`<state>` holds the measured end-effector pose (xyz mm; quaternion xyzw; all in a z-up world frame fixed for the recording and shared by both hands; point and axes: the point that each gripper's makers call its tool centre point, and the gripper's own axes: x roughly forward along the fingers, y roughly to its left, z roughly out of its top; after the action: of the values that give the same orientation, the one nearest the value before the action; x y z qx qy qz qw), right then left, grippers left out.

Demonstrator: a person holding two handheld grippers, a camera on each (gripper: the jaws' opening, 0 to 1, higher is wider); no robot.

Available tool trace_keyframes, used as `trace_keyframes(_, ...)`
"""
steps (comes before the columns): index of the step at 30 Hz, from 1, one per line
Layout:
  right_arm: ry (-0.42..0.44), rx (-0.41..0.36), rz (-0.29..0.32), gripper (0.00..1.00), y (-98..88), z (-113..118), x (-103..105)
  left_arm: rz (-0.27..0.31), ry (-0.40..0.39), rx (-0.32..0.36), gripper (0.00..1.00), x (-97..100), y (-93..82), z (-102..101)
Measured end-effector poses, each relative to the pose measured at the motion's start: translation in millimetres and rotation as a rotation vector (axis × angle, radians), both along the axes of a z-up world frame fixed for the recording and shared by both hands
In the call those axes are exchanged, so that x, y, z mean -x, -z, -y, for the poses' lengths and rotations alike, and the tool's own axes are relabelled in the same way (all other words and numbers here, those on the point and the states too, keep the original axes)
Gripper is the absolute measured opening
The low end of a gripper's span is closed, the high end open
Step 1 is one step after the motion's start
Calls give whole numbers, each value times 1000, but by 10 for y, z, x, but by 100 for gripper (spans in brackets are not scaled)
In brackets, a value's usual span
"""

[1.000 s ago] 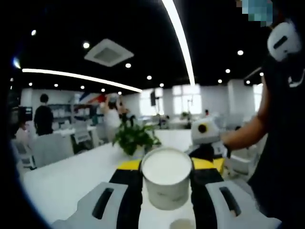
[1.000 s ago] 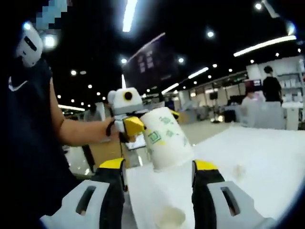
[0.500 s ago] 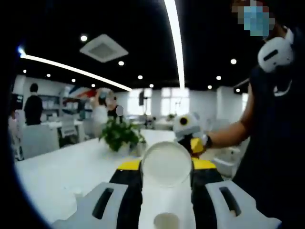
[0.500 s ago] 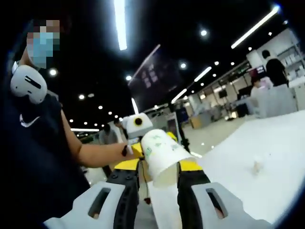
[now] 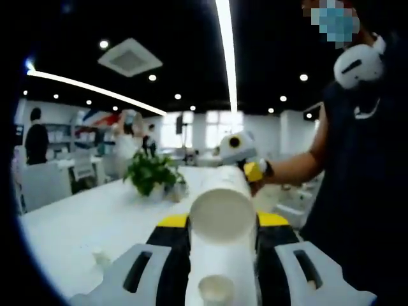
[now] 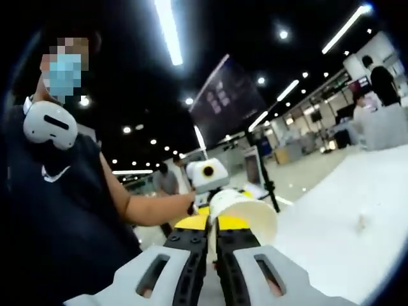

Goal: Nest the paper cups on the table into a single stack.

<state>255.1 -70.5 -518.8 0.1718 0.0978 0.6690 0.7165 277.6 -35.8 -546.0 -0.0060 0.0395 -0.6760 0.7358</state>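
Observation:
A white paper cup [image 5: 227,191] lies lengthwise between the jaws of my left gripper [image 5: 223,223], which is shut on it. One round end faces the left gripper view's camera. At its far end is my right gripper [image 5: 248,171]. In the right gripper view the same cup [image 6: 248,217] turns its open mouth toward the camera. The jaws of my right gripper [image 6: 213,223] are almost together, pinching the cup's wall at the rim. The left gripper [image 6: 207,185] is behind the cup. Two small cups [image 5: 217,290] [image 5: 101,257] stand on the white table [image 5: 95,223].
A potted plant [image 5: 150,175] stands further back on the table. The person [image 5: 357,159] holding the grippers is close on the right, and on the left in the right gripper view [image 6: 51,191]. A small pale object [image 6: 362,221] sits on the table [image 6: 344,248]. Desks and people are far off.
The cup has tipped from upright to lying along the left jaws. The right jaws have gone from wide open around the cup to nearly together at its rim.

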Motion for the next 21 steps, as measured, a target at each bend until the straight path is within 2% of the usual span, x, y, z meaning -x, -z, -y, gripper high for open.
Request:
trace_keyframes(4,-2,19,13,0,-63,-14,-2,0,-27,1,37,-23,-30,-4)
trace_keyframes(5,-6,22,30,0,-104,-13,8,-16,-42,-15,38,-35,-11,-23)
trace_keyframes(6,-6,25,30,0,-138,-9,4,-22,-46,-20,43,-35,-3,-31)
trace_keyframes(7,-7,35,29,0,-162,-5,-3,-29,-74,-29,56,-71,12,-49)
trace_keyframes(9,12,66,68,0,-224,23,-39,-23,-156,-26,85,-197,0,-76)
trace_keyframes(10,21,85,88,0,-267,38,-55,-49,-179,-28,99,-212,12,-96)
trace_keyframes(12,28,126,117,0,-326,69,-84,-49,-198,-51,96,-225,37,-168)
trace_keyframes(13,29,141,131,0,-354,82,-93,-51,-239,-46,100,-274,33,-215)
trace_keyframes(17,-10,235,183,0,-439,129,-58,-72,-320,-72,99,-329,137,-431)
trace_keyframes(18,-16,277,180,0,-422,138,-53,-70,-342,-82,99,-343,160,-483)
trace_keyframes(21,-30,382,231,0,-435,139,-50,-62,-385,-105,99,-339,218,-621)
